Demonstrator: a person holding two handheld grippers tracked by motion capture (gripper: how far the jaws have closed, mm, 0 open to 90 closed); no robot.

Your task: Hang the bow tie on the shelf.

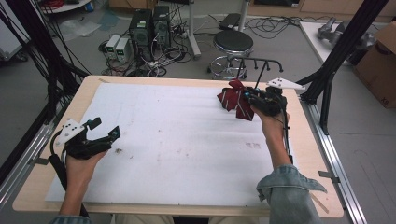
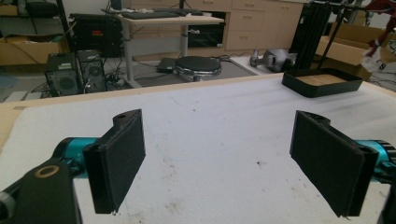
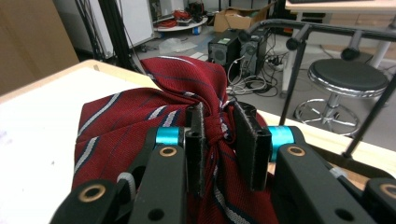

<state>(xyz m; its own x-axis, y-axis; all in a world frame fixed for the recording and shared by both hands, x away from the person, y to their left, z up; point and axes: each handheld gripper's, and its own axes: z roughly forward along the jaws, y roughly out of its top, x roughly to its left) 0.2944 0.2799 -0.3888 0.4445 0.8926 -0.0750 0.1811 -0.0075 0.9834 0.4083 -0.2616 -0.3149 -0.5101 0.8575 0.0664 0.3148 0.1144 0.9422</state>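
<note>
From where I stand, hardly anything can be read. The cardboard box [image 1: 380, 65] on the floor at the far right carries a small dark mark near its lower edge, too blurred to make out. A black case [image 2: 97, 33] under the desk shows a small red label whose letters are too small to tell. I can read no words, brands or numbers elsewhere.

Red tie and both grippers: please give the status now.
Right gripper shut on red striped tie, far right of table. Left gripper open, holding nothing, over the white mat. Nothing between them.
</note>
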